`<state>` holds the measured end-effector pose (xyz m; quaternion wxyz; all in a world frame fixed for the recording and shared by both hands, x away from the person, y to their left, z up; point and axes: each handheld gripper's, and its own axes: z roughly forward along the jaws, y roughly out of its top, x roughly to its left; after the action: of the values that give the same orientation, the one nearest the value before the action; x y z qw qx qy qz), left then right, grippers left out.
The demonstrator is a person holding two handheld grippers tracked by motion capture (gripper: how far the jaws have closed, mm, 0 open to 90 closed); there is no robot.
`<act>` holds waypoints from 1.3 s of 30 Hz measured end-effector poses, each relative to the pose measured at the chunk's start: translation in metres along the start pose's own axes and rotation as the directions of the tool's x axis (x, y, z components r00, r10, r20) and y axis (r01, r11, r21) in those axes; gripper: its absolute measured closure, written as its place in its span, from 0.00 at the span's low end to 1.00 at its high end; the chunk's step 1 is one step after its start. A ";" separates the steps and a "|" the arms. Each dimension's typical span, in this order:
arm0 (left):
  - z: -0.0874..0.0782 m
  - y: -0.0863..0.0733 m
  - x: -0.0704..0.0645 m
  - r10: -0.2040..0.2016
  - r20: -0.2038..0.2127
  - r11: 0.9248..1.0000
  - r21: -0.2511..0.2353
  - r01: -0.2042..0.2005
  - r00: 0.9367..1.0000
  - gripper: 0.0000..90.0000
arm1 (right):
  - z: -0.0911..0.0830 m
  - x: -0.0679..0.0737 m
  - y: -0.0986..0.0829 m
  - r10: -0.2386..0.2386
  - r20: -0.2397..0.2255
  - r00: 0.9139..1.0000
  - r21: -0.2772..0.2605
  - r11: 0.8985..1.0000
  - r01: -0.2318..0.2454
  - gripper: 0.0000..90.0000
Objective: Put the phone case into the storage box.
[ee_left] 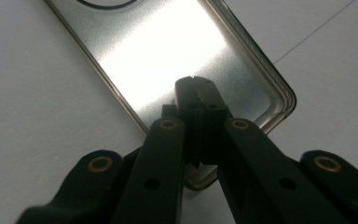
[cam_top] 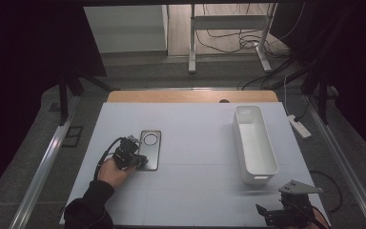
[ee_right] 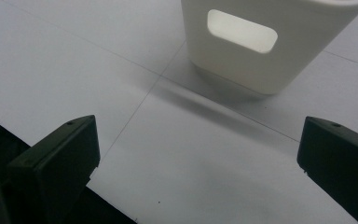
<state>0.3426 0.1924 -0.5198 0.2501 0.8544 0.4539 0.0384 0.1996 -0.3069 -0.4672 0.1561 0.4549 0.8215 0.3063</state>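
Note:
A flat silver metal tin point(cam_top: 151, 143) with a round window near its far end lies on the white table, left of centre. My left gripper point(cam_top: 140, 162) rests on the tin's near end with a hand behind it. In the left gripper view the jaws are shut together, their tips point(ee_left: 196, 85) lying over the shiny tin point(ee_left: 168, 46) near its corner. Whether they pinch its rim is not visible. My right gripper point(cam_top: 277, 213) sits at the table's near right edge. It stands open point(ee_right: 198, 158) and empty, facing the end of a white bin point(ee_right: 261, 60) with a handle slot.
The long white bin point(cam_top: 238, 138) lies lengthwise at right of centre and looks empty. A white sheet point(cam_top: 195, 181) covers the table, with a wooden strip point(cam_top: 190, 97) at the far edge. A white power strip point(cam_top: 299, 126) lies off the right side.

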 end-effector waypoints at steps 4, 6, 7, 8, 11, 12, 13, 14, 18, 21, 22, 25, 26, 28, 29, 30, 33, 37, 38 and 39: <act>-0.001 -0.003 0.002 -0.008 -0.004 1.000 -0.003 0.008 1.000 0.99 | 0.000 0.000 0.000 0.000 0.002 1.000 0.000 1.000 0.000 0.00; -0.002 -0.003 0.003 -0.007 -0.005 1.000 -0.001 0.007 1.000 0.99 | 0.000 0.000 0.000 0.000 0.002 1.000 0.000 1.000 0.000 0.00; -0.003 -0.004 0.004 -0.009 -0.008 1.000 0.000 0.009 1.000 0.99 | 0.000 0.000 0.000 -0.001 0.002 1.000 0.000 1.000 0.001 0.00; -0.003 -0.005 0.004 -0.012 -0.013 1.000 0.000 0.012 1.000 0.99 | 0.000 0.000 0.000 -0.001 0.002 1.000 0.001 1.000 0.001 0.00; -0.004 -0.007 0.006 -0.011 -0.008 1.000 -0.001 0.011 1.000 0.99 | 0.000 0.000 0.000 -0.002 0.001 1.000 0.003 1.000 0.002 0.00; -0.004 -0.007 0.006 -0.011 -0.008 1.000 -0.001 0.011 1.000 0.99 | 0.000 0.000 0.000 -0.002 0.001 1.000 0.003 1.000 0.002 0.00; -0.005 -0.007 0.007 -0.009 -0.013 1.000 0.005 0.009 1.000 0.99 | 0.000 0.000 0.000 -0.002 0.001 1.000 0.005 1.000 0.002 0.00; -0.005 -0.007 0.007 -0.007 -0.015 1.000 0.006 0.007 1.000 0.99 | 0.000 0.000 0.000 -0.003 0.002 1.000 0.005 1.000 0.003 0.00; -0.006 -0.007 0.008 -0.010 -0.021 1.000 0.007 0.010 1.000 0.99 | 0.000 0.000 0.000 -0.002 0.002 1.000 0.005 1.000 0.002 0.00; -0.007 -0.009 0.010 -0.013 -0.028 1.000 0.008 0.013 1.000 0.99 | 0.000 0.000 0.000 -0.002 0.002 1.000 0.005 1.000 0.002 0.00; -0.007 -0.009 0.011 -0.013 -0.030 1.000 0.008 0.014 0.999 0.99 | 0.000 0.000 0.000 -0.002 0.002 1.000 0.006 1.000 0.002 0.00; -0.009 -0.011 0.016 -0.017 -0.038 1.000 0.010 0.017 0.999 0.99 | 0.000 0.000 0.000 -0.002 0.003 1.000 0.007 1.000 0.002 0.00; -0.010 -0.012 0.016 -0.020 -0.038 1.000 0.010 0.021 0.999 0.99 | 0.000 0.000 0.000 -0.002 0.003 1.000 0.008 1.000 0.002 0.00; -0.011 -0.013 0.020 -0.024 -0.038 1.000 0.010 0.025 0.999 0.99 | 0.001 0.001 0.000 -0.003 0.002 1.000 0.009 1.000 0.003 0.00; -0.011 -0.014 0.021 -0.025 -0.039 1.000 0.009 0.025 0.999 0.99 | 0.001 0.001 0.000 -0.003 0.002 1.000 0.010 1.000 0.003 0.00; -0.012 -0.014 0.023 -0.023 -0.043 1.000 0.010 0.024 0.999 0.99 | 0.001 0.001 0.000 -0.004 0.003 1.000 0.011 1.000 0.004 0.00; -0.012 -0.014 0.025 -0.023 -0.047 1.000 0.011 0.023 0.999 0.99 | 0.001 0.001 0.000 -0.005 0.003 1.000 0.011 1.000 0.005 0.00; -0.013 -0.014 0.029 -0.021 -0.065 1.000 0.017 0.022 0.998 0.99 | 0.001 0.001 0.000 -0.006 0.002 1.000 0.012 1.000 0.006 0.00; -0.013 -0.014 0.029 -0.022 -0.070 1.000 0.018 0.024 0.997 0.99 | 0.001 0.001 0.000 -0.005 0.002 1.000 0.012 1.000 0.005 0.00; -0.014 -0.013 0.031 -0.021 -0.067 1.000 0.019 0.023 0.998 0.99 | 0.001 0.001 0.000 -0.005 0.002 1.000 0.012 1.000 0.005 0.00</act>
<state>0.3465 0.2284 -0.5191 0.2267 0.8500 0.4717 0.0596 0.1997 -0.3060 -0.4678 0.1550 0.4541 0.8244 0.3003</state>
